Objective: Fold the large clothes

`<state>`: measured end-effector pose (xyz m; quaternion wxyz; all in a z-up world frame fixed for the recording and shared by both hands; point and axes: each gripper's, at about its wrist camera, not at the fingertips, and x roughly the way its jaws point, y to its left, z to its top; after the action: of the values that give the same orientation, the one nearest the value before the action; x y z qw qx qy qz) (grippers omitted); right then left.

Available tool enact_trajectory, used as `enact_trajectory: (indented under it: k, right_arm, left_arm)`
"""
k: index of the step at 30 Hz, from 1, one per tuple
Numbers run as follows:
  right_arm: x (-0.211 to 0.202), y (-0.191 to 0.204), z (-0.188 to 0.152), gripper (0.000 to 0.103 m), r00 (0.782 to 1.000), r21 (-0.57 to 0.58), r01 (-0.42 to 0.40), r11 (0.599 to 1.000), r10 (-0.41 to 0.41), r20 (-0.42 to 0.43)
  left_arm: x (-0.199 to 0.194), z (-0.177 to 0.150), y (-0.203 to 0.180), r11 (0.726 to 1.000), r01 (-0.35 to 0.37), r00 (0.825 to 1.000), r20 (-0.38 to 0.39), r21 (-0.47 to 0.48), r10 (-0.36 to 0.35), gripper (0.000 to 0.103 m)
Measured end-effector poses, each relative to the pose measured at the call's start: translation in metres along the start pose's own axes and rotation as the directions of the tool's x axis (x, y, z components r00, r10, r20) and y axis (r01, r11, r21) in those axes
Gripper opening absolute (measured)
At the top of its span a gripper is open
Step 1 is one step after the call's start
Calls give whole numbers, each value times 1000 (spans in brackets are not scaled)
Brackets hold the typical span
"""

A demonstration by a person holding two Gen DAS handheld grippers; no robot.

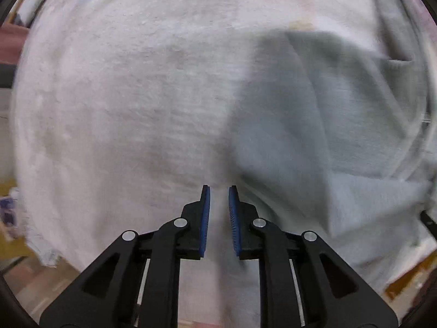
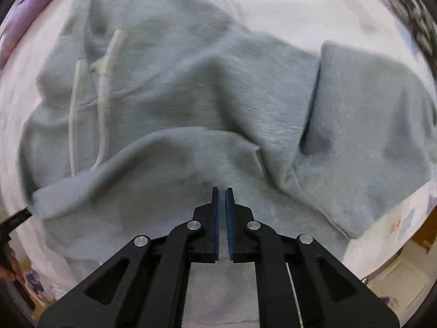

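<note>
A pale grey-green hoodie lies crumpled on a white bed sheet. Its white drawstrings hang at the left, and a sleeve is folded across the body. My right gripper points down over the ribbed hem, its blue pads almost together and no cloth visible between them. In the left wrist view the hoodie fills the right side. My left gripper hovers over the bare sheet just left of the hoodie's edge, jaws a little apart with only sheet showing in the gap.
A purple cloth lies at the bed's far left corner. Wooden floor shows past the bed's near right edge, and more floor at the lower left. A dark tool part and a person's hand sit by the sleeve's end.
</note>
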<state>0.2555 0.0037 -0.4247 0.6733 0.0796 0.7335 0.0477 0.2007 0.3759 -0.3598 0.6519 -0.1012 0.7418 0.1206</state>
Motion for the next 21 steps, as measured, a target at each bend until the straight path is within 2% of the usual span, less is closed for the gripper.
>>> enact_trajectory:
  k: [1,2,4,6,8,9,10,11,12,13,14,15,16,17,19,20,21]
  right_arm:
    - [-5,5,-6,6,998,-3,-58,998,58,7]
    - [-7,20,-8,6,995,-7,-97,995,97,5]
    - [1,40,-9,6,991,-11,-131,991,131,-15]
    - [15,55,-14,6,988,16,-145,989,146,-47]
    - [29,48,-18,6,986,35,-149,988,151,-70]
    - [34,52,-20,6,985,47,-140,989,144,-94]
    - [37,51,-19,6,981,69,-153,986,160,-108]
    - [36,54,-23,6,967,88,-219,972,228,-115]
    - [25,46,-30,6,955,57,-261,964,266,-131]
    - [24,51,-41,6,951,-11,-269,963,264,-161]
    - [27,69,-53,6,962,-134,-213,968,183,-204]
    - [35,85,-62,6,971,-206,-154,966,109,-214]
    - [39,86,-69,4,977,-248,-99,964,46,-210]
    - [42,78,-71,0,978,-234,-78,969,30,-206]
    - [40,33,-70,0,964,-12,-176,984,170,-205]
    - [36,15,-70,0,962,56,-180,982,187,-198]
    - [28,-1,-68,0,977,93,-104,990,119,-174]
  left_arm:
    - [-7,-5,-10,999,41,999,15,14,-41,16]
    - [-12,-13,-27,997,52,998,26,56,-53,15]
    - [-7,-25,-51,991,59,998,8,119,-60,17]
    - [8,-34,-66,990,29,999,-31,135,-25,17]
    - [17,-45,-66,993,34,999,-41,114,-29,17]
    - [20,-35,-67,994,44,998,-49,104,-39,16]
    - [19,-37,-65,993,59,996,-68,100,-52,16]
    - [18,-49,-57,992,76,994,-80,98,-68,17]
    - [31,-54,-56,990,95,992,-89,100,-86,17]
    - [33,-59,-49,989,107,991,-93,105,-97,17]
    - [34,-67,-44,988,101,991,-104,120,-88,17]
    - [40,-77,-39,988,67,992,-115,138,-51,16]
    - [42,-92,-38,989,63,992,-115,137,-47,16]
    - [38,-99,-31,989,101,991,-95,107,-91,16]
    - [33,-113,-13,993,101,990,-103,67,-93,15]
    - [30,-115,-9,996,46,994,-106,77,-38,15]
    - [27,-117,-6,995,-36,995,-92,97,45,16]
